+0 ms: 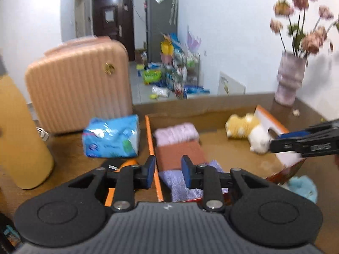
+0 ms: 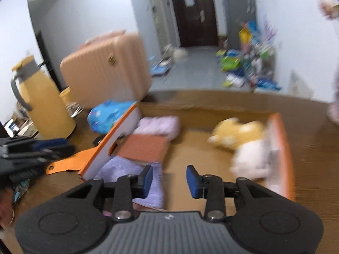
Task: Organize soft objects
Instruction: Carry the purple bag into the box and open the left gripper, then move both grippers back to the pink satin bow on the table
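An open cardboard box with orange-edged flaps [image 1: 151,139] [image 2: 281,139] stands on the wooden table. Along its left side lie a pink rolled towel [image 1: 175,133] [image 2: 159,126], a rust-brown folded cloth [image 1: 180,154] [image 2: 144,148] and a lilac cloth [image 1: 178,182] [image 2: 127,169]. A yellow and white plush toy [image 1: 245,130] [image 2: 241,139] lies at its far right. My left gripper [image 1: 168,174] is open and empty above the box's left edge. My right gripper [image 2: 169,181] is open and empty over the box's middle; it shows at the right of the left wrist view [image 1: 273,145], close to the plush.
A blue tissue pack [image 1: 111,136] [image 2: 108,114] lies left of the box. A yellow thermos [image 1: 19,139] [image 2: 40,99] stands at the far left. A pink suitcase [image 1: 80,84] is behind the table. A vase of dried flowers [image 1: 290,78] stands at the back right. A light blue fluffy thing [image 1: 303,187] lies right of the box.
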`<action>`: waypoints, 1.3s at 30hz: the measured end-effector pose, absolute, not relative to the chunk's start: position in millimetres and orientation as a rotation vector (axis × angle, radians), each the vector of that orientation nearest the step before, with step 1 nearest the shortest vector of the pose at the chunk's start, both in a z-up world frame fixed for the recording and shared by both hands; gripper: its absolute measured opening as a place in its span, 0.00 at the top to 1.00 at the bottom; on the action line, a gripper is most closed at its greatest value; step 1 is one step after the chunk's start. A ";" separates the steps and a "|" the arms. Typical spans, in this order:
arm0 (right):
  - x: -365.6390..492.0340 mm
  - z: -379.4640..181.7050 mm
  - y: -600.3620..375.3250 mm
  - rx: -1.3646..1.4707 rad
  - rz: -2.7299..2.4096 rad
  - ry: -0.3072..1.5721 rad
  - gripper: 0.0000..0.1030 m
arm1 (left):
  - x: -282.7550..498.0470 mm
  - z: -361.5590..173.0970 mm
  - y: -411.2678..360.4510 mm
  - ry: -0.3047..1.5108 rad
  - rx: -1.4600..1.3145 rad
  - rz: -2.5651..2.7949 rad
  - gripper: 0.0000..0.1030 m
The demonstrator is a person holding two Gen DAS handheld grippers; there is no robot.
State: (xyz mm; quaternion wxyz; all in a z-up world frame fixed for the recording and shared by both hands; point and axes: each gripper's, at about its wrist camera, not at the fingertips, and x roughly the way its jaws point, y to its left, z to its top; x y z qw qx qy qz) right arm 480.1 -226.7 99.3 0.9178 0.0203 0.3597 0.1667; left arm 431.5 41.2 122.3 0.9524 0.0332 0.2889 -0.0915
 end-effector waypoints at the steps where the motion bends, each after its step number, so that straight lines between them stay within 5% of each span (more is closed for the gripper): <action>1: 469.5 107.6 -240.2 0.040 0.324 0.723 0.59 | 423.6 128.6 43.2 0.573 0.060 -0.174 0.63; 7: 417.8 129.5 -295.1 0.033 0.223 0.661 0.52 | 386.9 146.1 33.3 0.523 0.052 -0.181 0.56; 11: 381.4 133.1 -300.8 0.009 0.212 0.505 0.37 | 355.9 150.6 24.7 0.412 0.023 -0.179 0.31; 14: 359.9 132.8 -297.1 -0.024 0.195 0.436 0.34 | 334.3 148.7 17.7 0.368 0.036 -0.173 0.21; 24: 313.2 133.7 -287.7 -0.044 0.180 0.369 0.32 | 278.7 145.0 16.0 0.338 0.019 -0.167 0.21; 32: 207.4 73.9 -275.2 -0.061 0.250 0.309 0.23 | 166.8 91.1 20.6 0.284 -0.004 -0.176 0.16; 39: 145.2 19.6 -265.7 0.015 0.296 0.434 0.18 | 126.1 34.1 26.8 0.470 -0.067 -0.229 0.11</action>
